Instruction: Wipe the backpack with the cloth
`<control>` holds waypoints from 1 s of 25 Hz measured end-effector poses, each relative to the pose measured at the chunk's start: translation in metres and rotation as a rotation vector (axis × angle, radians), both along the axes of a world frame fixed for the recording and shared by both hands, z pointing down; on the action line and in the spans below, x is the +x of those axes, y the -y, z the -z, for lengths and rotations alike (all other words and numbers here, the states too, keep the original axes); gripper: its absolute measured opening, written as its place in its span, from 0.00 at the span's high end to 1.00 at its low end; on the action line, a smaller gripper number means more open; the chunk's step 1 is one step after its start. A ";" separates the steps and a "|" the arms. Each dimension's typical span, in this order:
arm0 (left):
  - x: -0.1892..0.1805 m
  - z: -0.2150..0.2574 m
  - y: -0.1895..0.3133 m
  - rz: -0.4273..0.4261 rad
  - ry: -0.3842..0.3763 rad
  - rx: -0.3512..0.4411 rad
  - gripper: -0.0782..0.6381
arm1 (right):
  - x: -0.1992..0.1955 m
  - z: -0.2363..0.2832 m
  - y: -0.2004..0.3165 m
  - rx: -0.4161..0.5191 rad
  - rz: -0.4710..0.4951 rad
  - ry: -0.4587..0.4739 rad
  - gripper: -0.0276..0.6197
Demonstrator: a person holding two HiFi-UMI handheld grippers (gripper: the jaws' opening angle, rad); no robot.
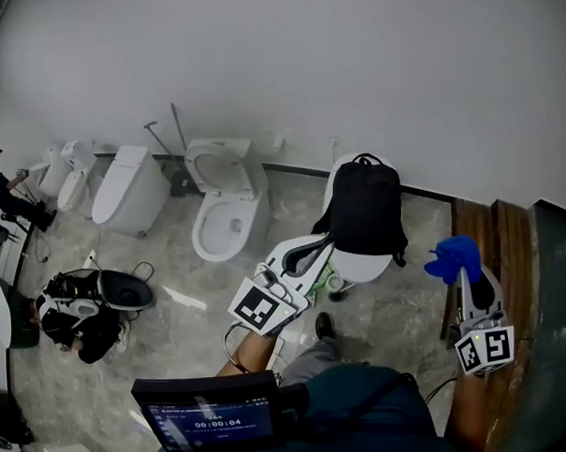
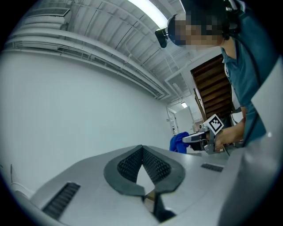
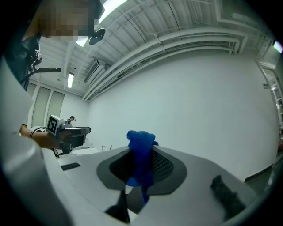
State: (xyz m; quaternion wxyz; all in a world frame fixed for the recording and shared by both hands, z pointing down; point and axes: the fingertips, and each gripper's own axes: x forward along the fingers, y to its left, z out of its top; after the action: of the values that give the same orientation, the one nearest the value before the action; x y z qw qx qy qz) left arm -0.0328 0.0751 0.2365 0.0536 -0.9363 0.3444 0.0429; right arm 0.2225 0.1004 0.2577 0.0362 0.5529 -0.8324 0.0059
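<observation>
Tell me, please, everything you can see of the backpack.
The backpack is plain black, apparently soft fabric, with a small carry loop at the top and straps trailing down its sides. It looks closed and sits upright on a white toilet by the wall. Neither gripper appears to touch it: the left gripper is near it, shut and empty, and the right gripper, off to the side, holds the blue cloth.

White wall (image 1: 304, 60), grey marbled floor (image 1: 175, 330) — toilets (image 1: 228, 209) in a row (strip light (image 2: 151, 9) overhead).
</observation>
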 end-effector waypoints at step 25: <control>-0.100 -0.035 0.189 0.065 -0.086 -0.020 0.89 | -0.056 -0.004 0.218 -0.058 -0.060 -0.081 0.85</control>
State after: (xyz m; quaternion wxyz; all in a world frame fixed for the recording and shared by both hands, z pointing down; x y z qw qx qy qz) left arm -0.1325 -0.1136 0.2718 0.0309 -0.9224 0.3771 0.0779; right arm 0.1665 -0.1175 0.2615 0.0856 0.5760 -0.8129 0.0086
